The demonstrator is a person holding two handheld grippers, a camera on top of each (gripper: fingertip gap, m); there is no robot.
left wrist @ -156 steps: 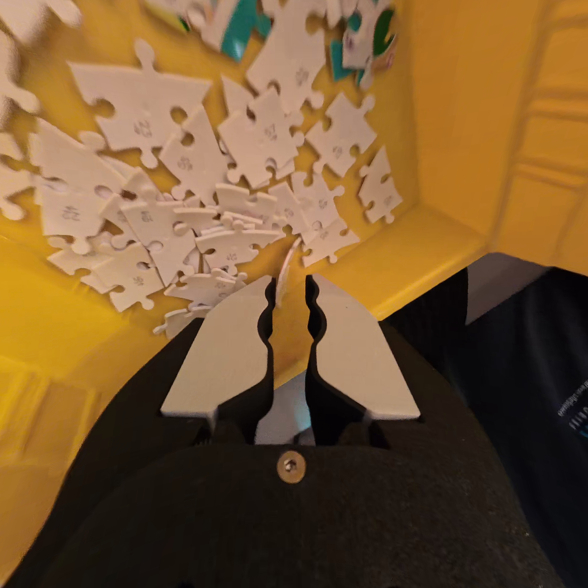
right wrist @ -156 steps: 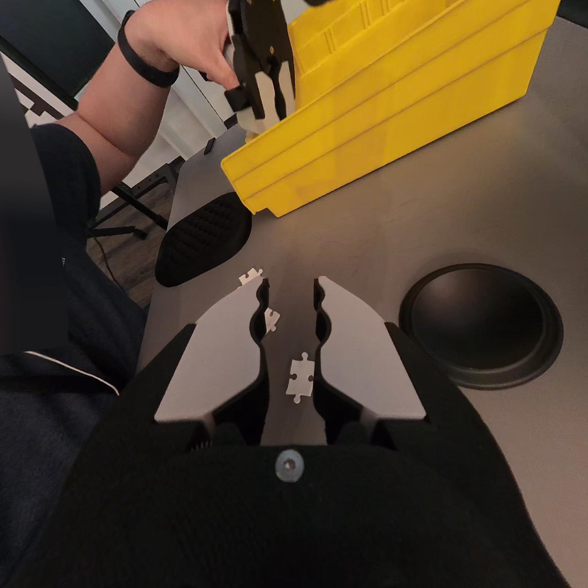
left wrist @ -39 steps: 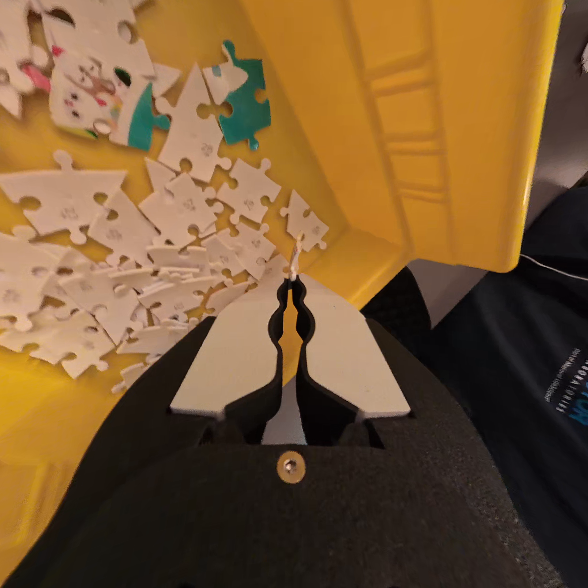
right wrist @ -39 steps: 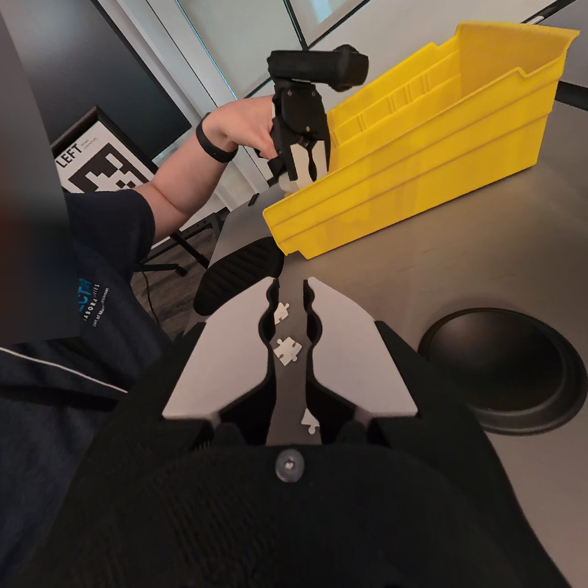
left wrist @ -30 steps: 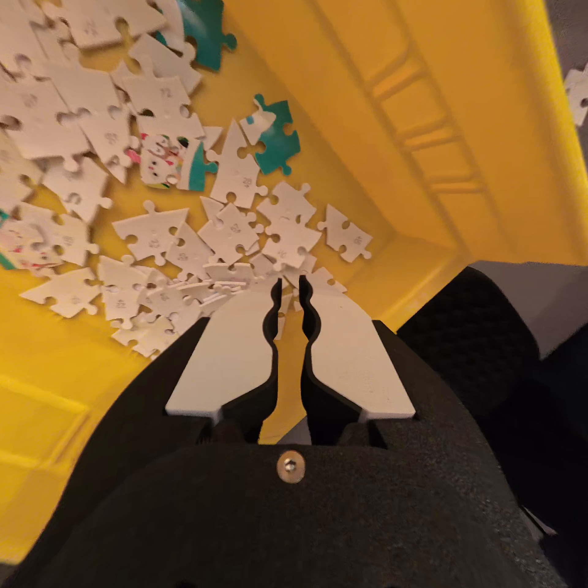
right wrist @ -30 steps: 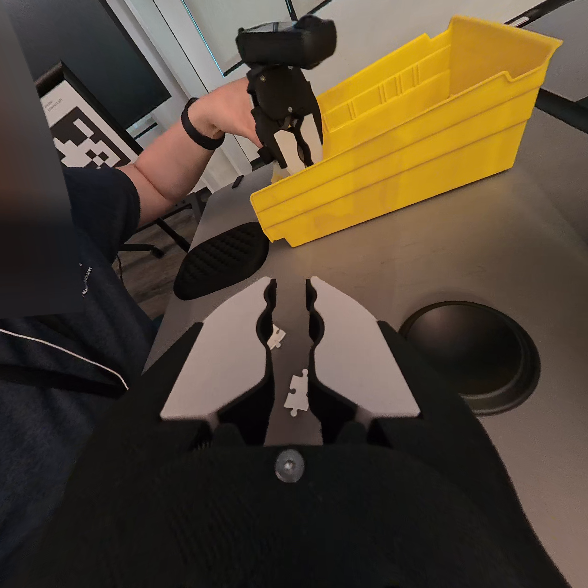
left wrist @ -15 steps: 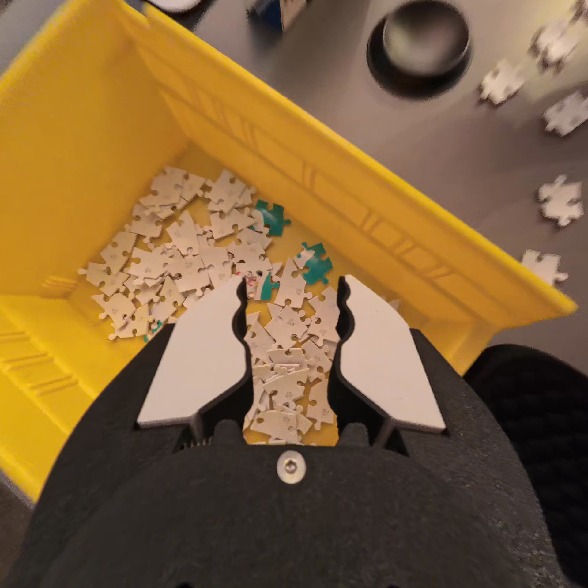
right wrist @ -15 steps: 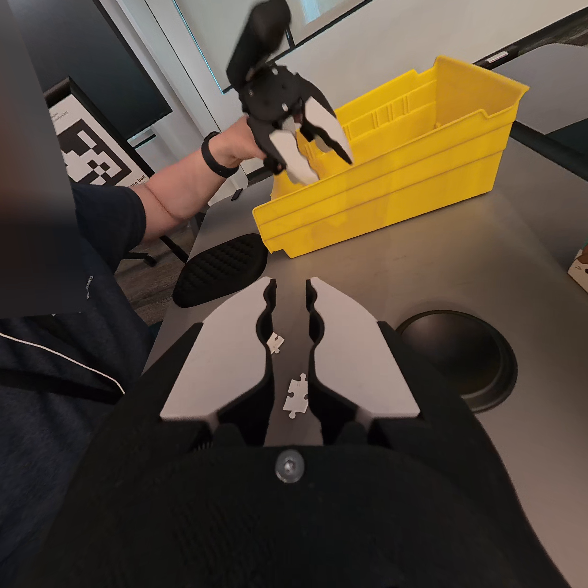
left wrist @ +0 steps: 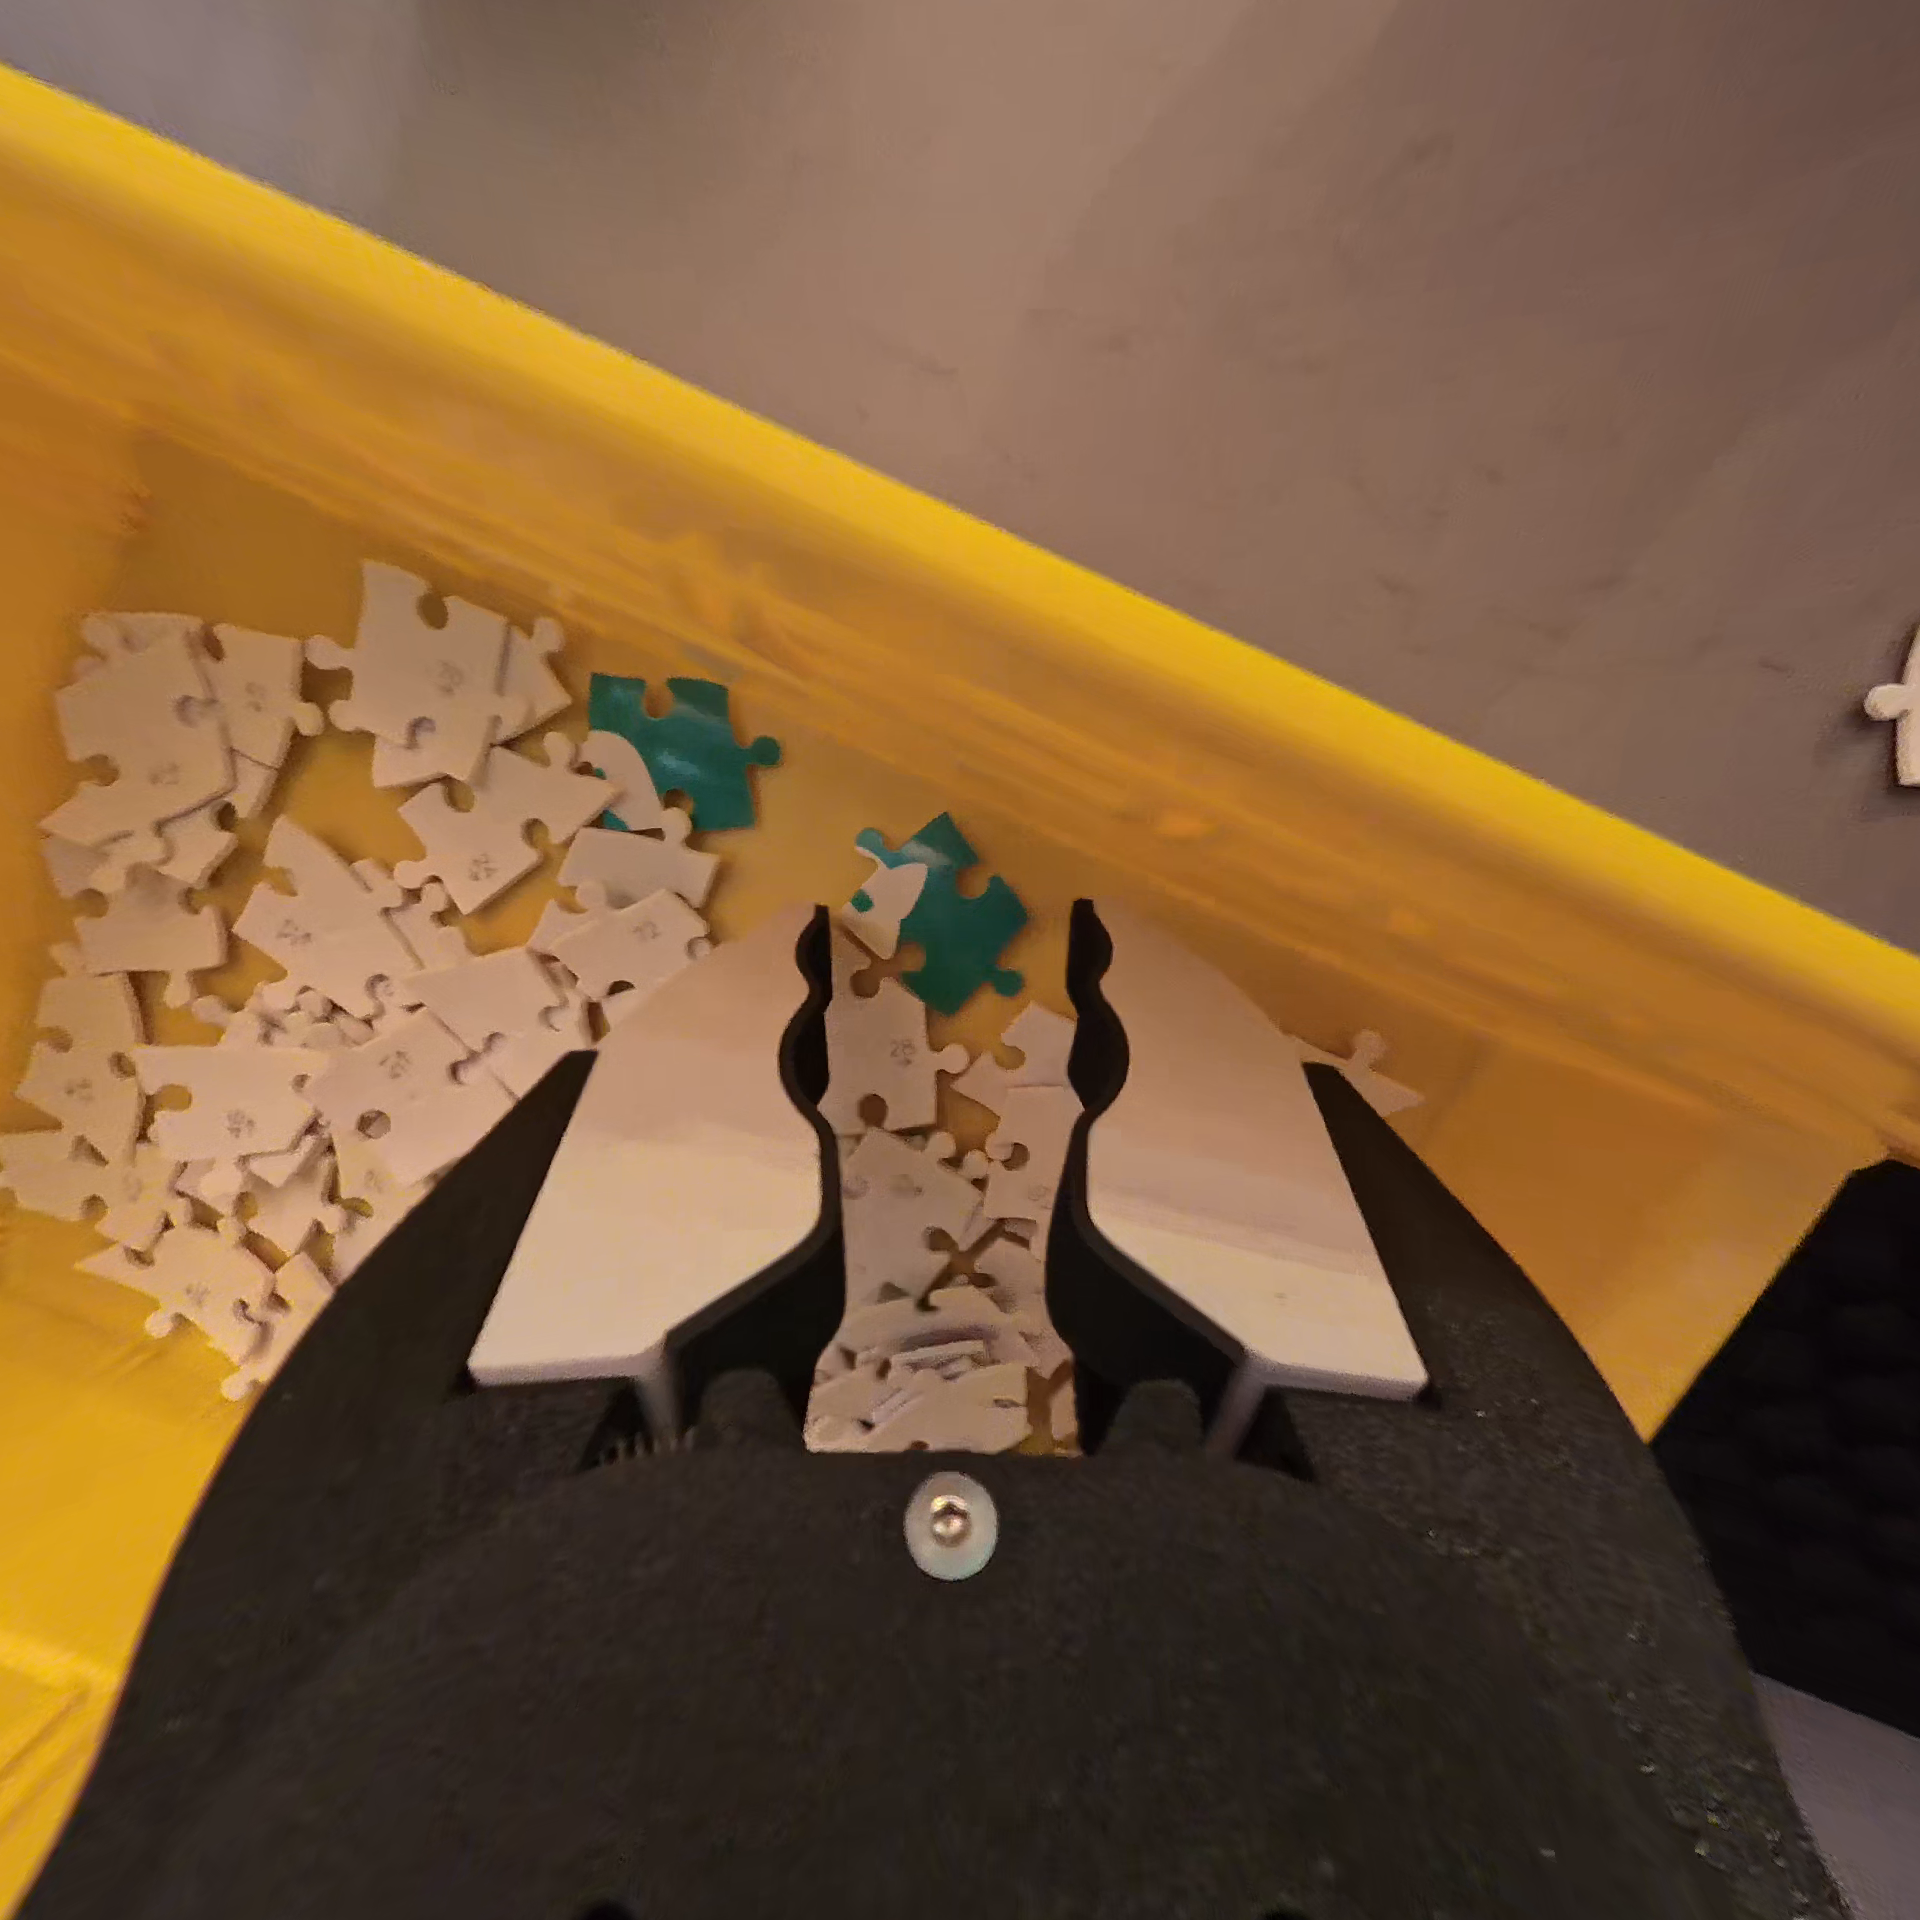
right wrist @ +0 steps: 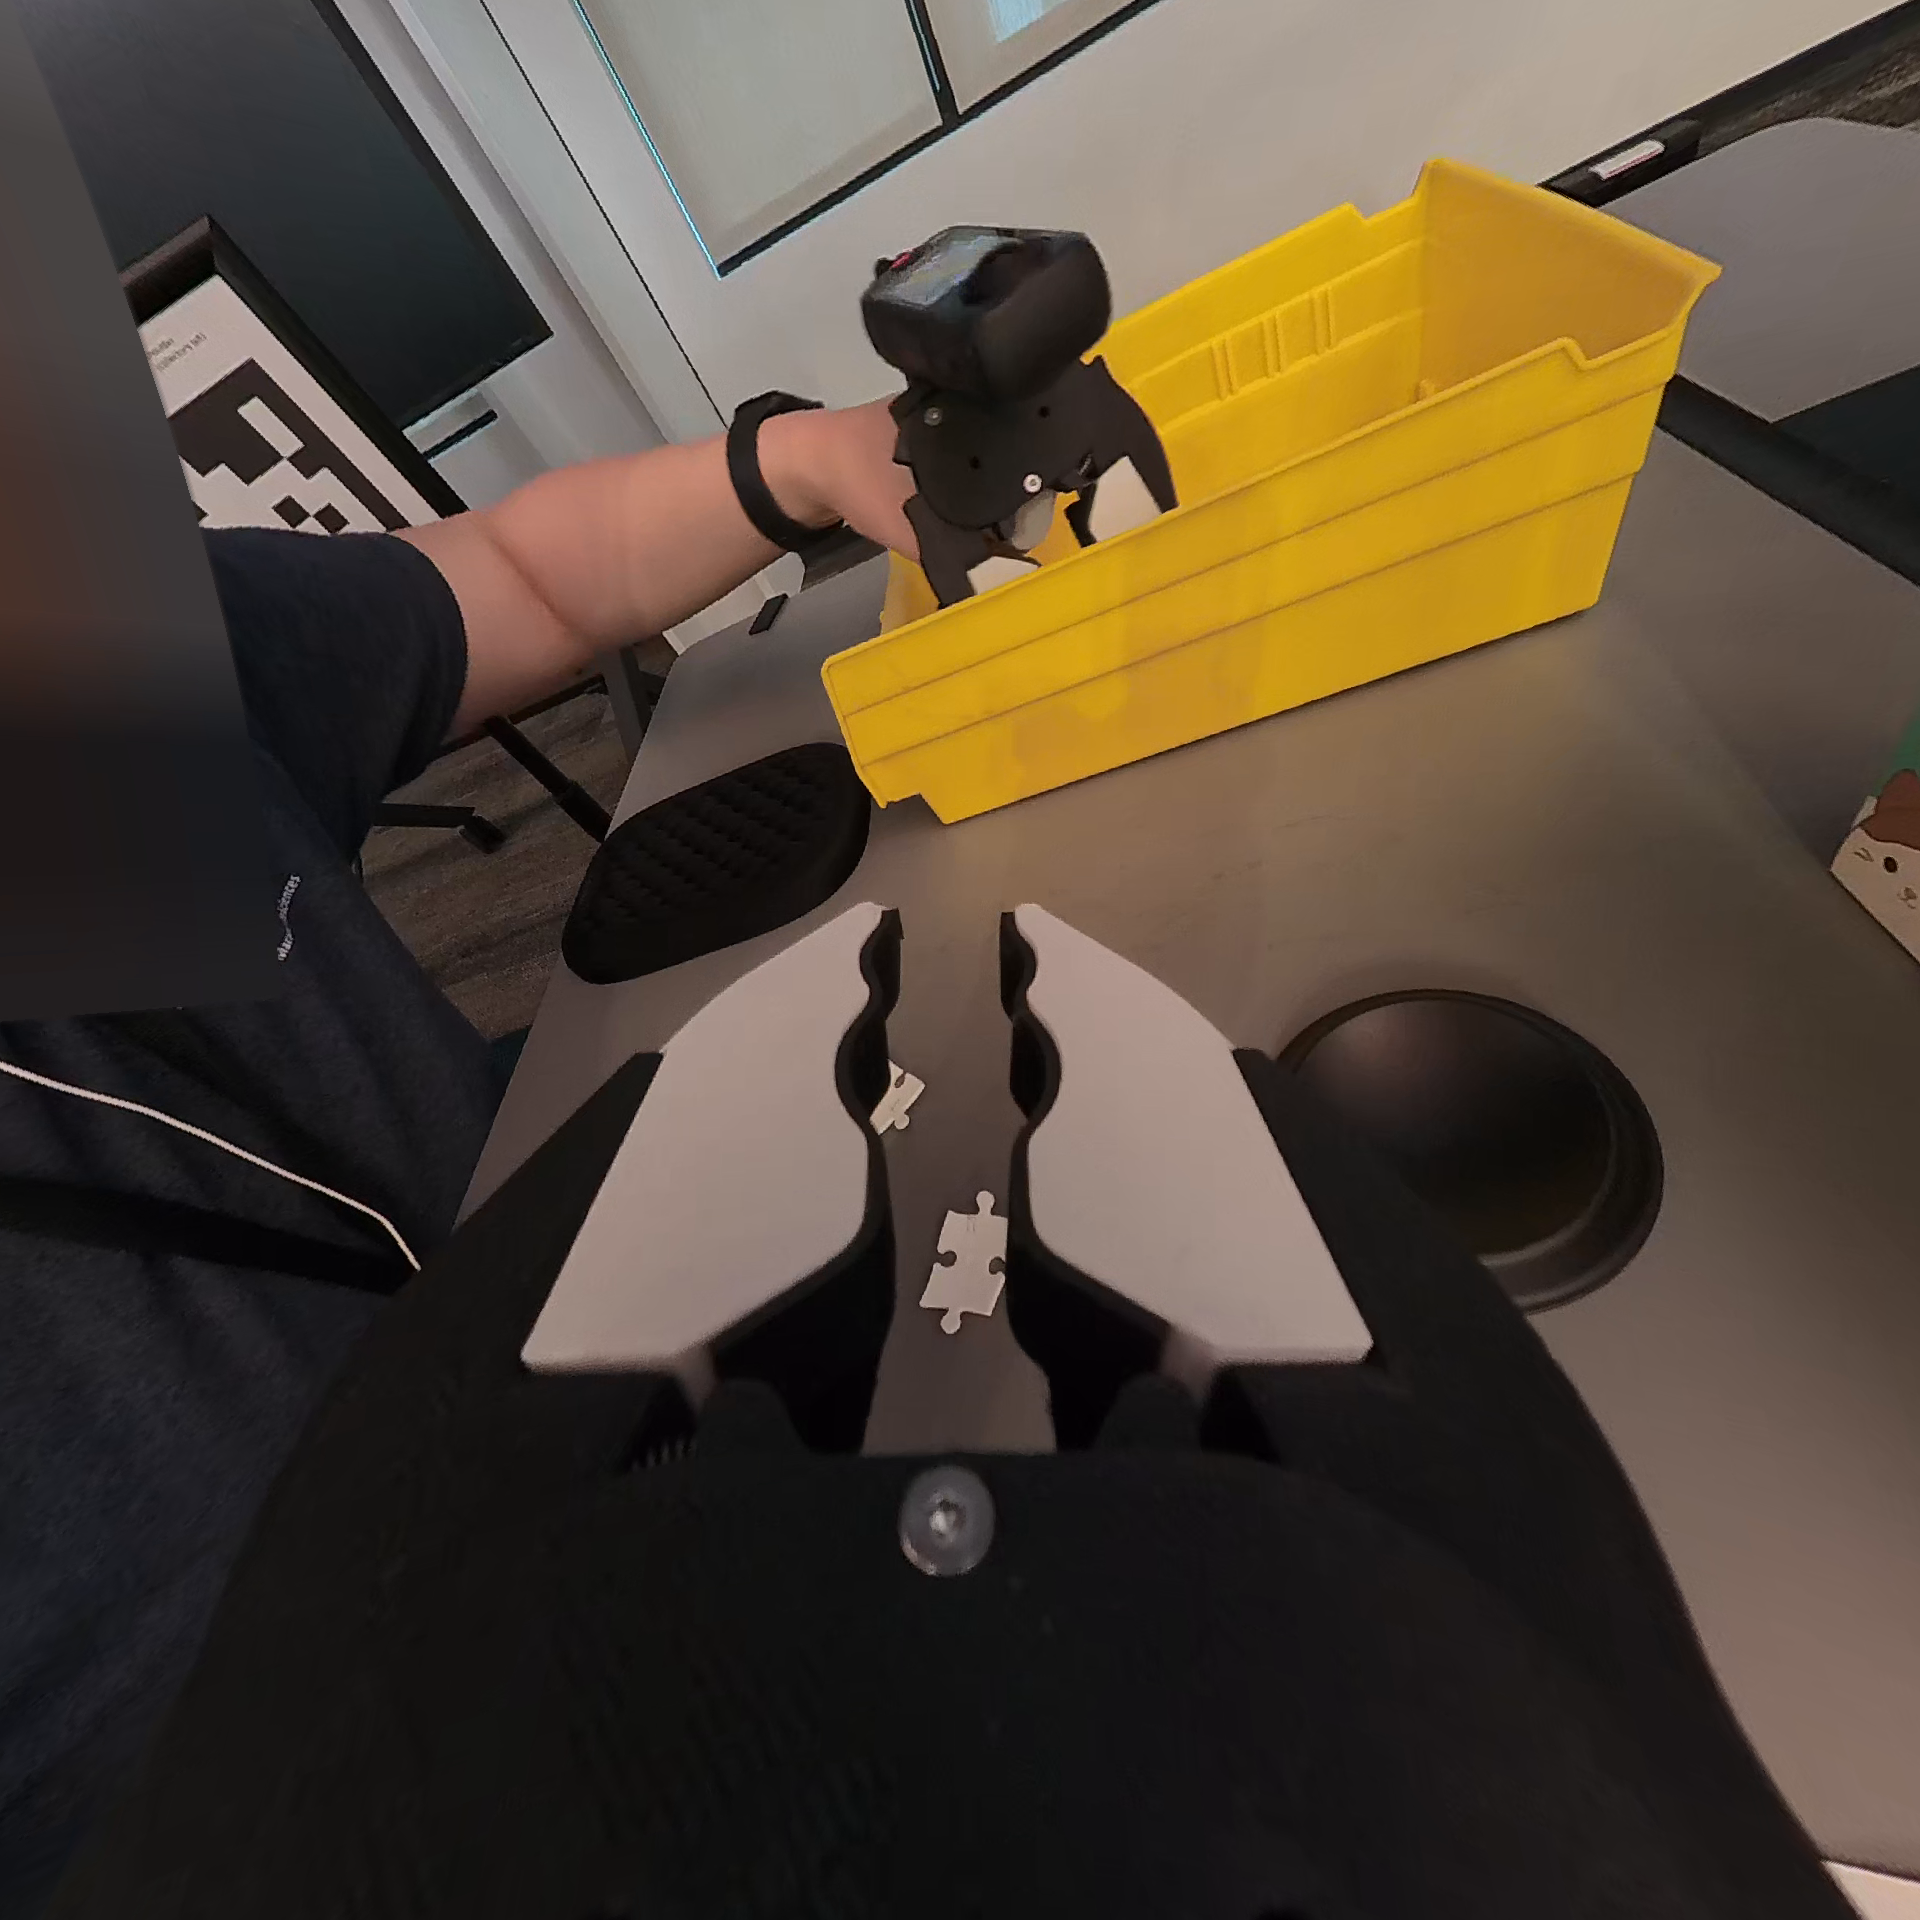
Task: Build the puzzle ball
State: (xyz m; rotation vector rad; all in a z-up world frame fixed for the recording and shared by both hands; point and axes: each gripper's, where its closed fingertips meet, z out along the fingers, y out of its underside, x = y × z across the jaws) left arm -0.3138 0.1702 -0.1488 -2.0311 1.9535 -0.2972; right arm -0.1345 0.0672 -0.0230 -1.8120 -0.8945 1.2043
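My left gripper is open and empty, pointing down into the yellow bin. Several white puzzle pieces lie face down on the bin floor. A teal piece lies just beyond the fingertips, and a second teal piece lies to its left. My right gripper is open and empty, held above the grey table. Two white pieces lie on the table under it, one between the fingers and one by the left finger. The right wrist view shows the left gripper inside the bin.
A round black dish sits on the table right of my right gripper. A black oval pad lies by the bin's low end. A box with an animal picture is at the right edge. A loose piece lies outside the bin. Spacing between my two grippers at the tips: around 25 cm.
The left gripper let go of the piece it pinched, opened wide, rose above the bin, and has come back down close over the pieces. The right gripper has barely moved.
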